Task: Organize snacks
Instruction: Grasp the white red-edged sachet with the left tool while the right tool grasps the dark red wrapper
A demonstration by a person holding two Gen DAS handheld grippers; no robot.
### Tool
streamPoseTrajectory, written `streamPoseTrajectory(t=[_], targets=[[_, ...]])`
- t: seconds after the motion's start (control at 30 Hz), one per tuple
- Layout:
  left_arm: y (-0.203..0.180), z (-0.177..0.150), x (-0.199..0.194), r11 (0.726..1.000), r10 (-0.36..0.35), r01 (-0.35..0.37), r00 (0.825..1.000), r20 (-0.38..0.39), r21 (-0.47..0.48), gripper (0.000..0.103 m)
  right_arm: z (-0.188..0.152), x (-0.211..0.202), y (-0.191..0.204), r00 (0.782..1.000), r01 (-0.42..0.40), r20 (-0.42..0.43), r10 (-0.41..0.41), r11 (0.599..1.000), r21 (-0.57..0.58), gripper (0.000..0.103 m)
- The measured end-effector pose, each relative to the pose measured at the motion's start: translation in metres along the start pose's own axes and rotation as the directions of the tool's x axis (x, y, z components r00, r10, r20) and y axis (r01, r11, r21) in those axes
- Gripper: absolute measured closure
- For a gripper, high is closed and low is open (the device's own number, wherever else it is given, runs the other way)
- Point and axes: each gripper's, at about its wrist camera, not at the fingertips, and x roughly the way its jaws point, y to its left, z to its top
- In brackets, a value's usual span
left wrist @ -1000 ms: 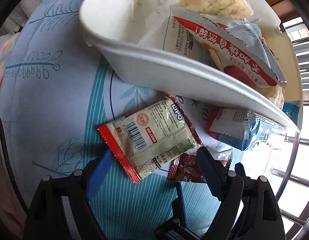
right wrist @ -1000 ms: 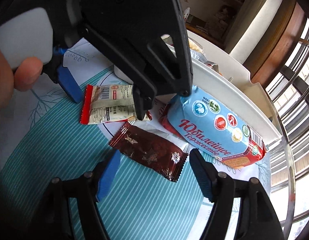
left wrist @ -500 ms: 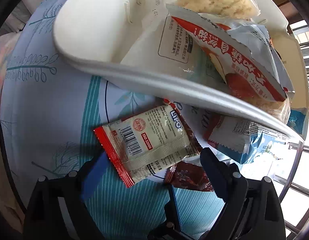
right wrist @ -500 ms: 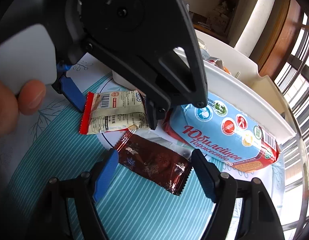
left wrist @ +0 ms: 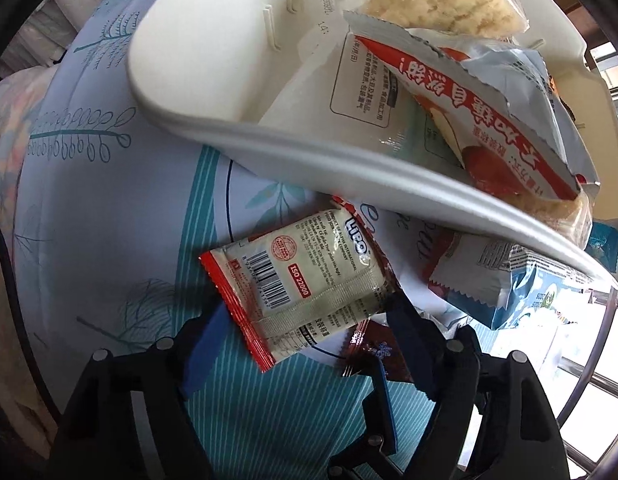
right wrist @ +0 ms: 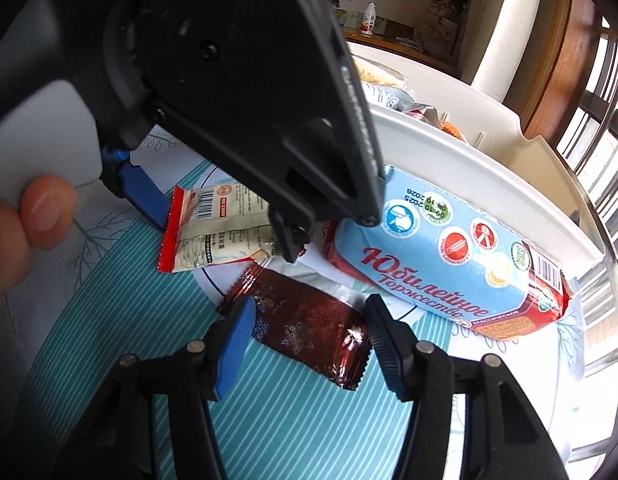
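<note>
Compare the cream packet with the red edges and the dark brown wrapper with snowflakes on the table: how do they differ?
The cream packet is pale, with red sealed ends and a barcode; the brown wrapper is dark, glossy, with snowflakes. The cream packet lies between the left gripper's fingers, the brown wrapper between the right gripper's fingers. In the left wrist view the cream packet partly covers the brown wrapper. Both are sealed, flat on the tablecloth, outside the white tray.

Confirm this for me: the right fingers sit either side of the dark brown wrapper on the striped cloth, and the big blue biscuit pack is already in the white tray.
Not quite. The blue biscuit pack is not in the white tray; it lies on the cloth in front of the tray's rim, as the right wrist view shows. The rest holds: the right fingers sit either side of the dark brown wrapper.
</note>
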Motion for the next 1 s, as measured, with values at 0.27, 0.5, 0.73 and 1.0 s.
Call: streamPoseTrajectory(t=[0.27,0.5,0.73,1.0], targets=[[0.01,-0.007,-0.004,1.0,-0.027,0.026,0.999,0.026,0.001,0.038,0.004,0.0,-0.005,1.0,0.018,-0.006,-0.018,1.0,0.01,0.06],[0.03,-0.019,-0.009,0.999,-0.047,0.047,0.998,0.041,0.008,0.046,0.003,-0.007,0.001,0.999,0.04,0.0,-0.04,0.999,0.004,0.084],[0.05,-0.039,-0.011,0.999,-0.043,0.043,0.999,0.033,-0.001,0.048,0.003,-0.008,0.003,0.998,0.052,-0.021,-0.052,0.999,0.0,0.091],[0.074,-0.057,-0.017,0.999,-0.044,0.045,0.998,0.036,-0.023,0.056,0.003,-0.012,0.006,0.994,0.105,-0.015,-0.105,0.993,0.046,0.072]])
